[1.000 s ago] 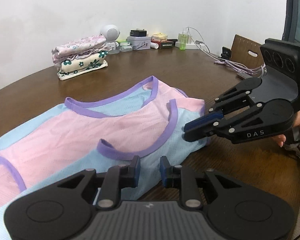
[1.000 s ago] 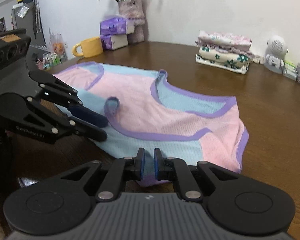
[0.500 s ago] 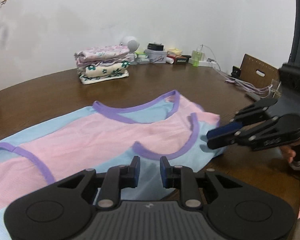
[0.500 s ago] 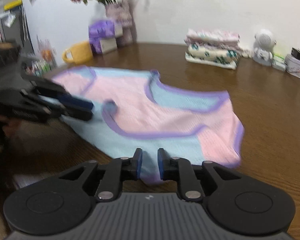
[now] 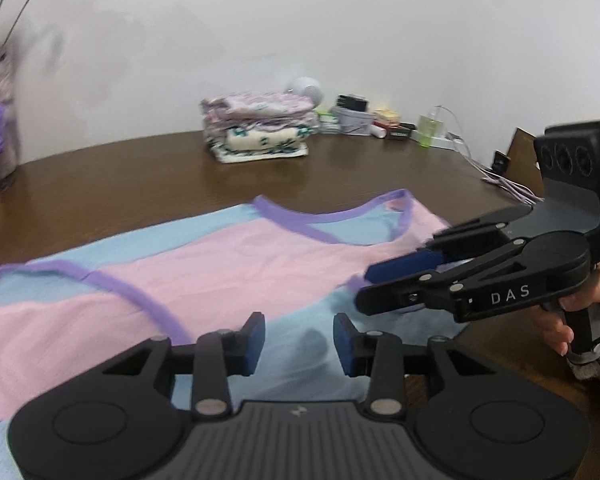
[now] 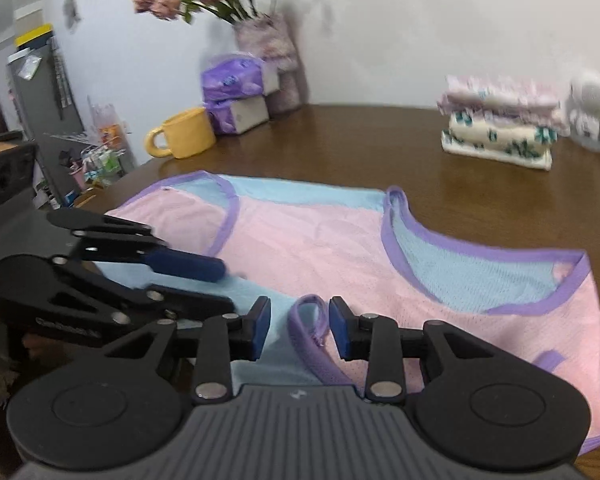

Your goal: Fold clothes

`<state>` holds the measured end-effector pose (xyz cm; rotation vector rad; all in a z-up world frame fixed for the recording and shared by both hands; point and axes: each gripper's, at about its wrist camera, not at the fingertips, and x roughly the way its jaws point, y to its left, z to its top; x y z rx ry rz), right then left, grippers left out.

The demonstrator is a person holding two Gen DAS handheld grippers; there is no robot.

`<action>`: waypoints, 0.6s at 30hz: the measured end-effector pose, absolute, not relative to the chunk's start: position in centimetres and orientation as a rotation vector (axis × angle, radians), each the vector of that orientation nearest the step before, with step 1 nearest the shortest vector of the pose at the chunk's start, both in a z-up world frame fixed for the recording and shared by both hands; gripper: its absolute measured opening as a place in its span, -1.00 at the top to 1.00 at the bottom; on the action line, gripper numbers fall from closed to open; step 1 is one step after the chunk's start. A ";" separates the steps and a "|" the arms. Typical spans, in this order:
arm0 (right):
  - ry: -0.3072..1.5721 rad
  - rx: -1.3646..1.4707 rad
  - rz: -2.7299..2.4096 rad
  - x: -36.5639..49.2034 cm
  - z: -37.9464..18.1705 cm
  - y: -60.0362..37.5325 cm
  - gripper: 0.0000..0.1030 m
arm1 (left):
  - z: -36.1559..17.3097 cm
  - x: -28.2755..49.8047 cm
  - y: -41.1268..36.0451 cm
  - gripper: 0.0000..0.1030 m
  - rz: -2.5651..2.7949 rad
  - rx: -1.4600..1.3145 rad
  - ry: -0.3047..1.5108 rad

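The pink and blue top (image 5: 228, 264) is lying spread flat on the brown table (image 5: 140, 176), in front of the stack of folded clothes (image 5: 260, 130) by the wall. We are holding the left gripper (image 5: 299, 338) over its near blue edge, fingers apart. Our right gripper (image 6: 299, 326) is hanging beside it with fingers apart around a raised loop of purple trim (image 6: 312, 320), not pinching it.

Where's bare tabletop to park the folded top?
Bare brown wooden table lies between the pink-and-blue mesh top and the stack of folded floral clothes. Crowded: the yellow mug and purple tissue packs, and the small boxes and bottles by the wall.
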<state>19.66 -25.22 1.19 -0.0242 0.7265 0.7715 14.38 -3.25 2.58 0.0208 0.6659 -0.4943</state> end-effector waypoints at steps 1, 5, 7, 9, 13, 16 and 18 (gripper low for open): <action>0.742 -0.015 0.763 19.9 0.8 -25.2 0.50 | 2.4 14.6 -2.9 0.36 -0.489 0.013 0.671; 0.771 0.045 0.729 20.5 -0.1 -25.8 0.79 | 1.7 15.1 -1.6 0.57 -0.472 -0.012 0.689; 0.773 0.069 0.717 20.7 -0.3 -26.3 0.80 | 1.6 15.2 -1.1 0.58 -0.471 -0.026 0.686; 0.776 0.092 0.722 20.8 -0.5 -26.7 0.80 | 1.5 15.1 -0.8 0.60 -0.463 -0.033 0.682; 0.758 0.090 0.730 20.6 -0.8 -26.8 0.83 | 1.4 15.0 -0.5 0.61 -0.457 -0.046 0.670; 0.742 0.074 0.728 20.2 -0.5 -26.7 0.78 | 1.7 14.7 -0.3 0.62 -0.447 -0.069 0.648; 0.732 0.102 0.733 20.1 -0.2 -27.1 0.71 | 2.4 14.0 -0.2 0.63 -0.468 -0.072 0.598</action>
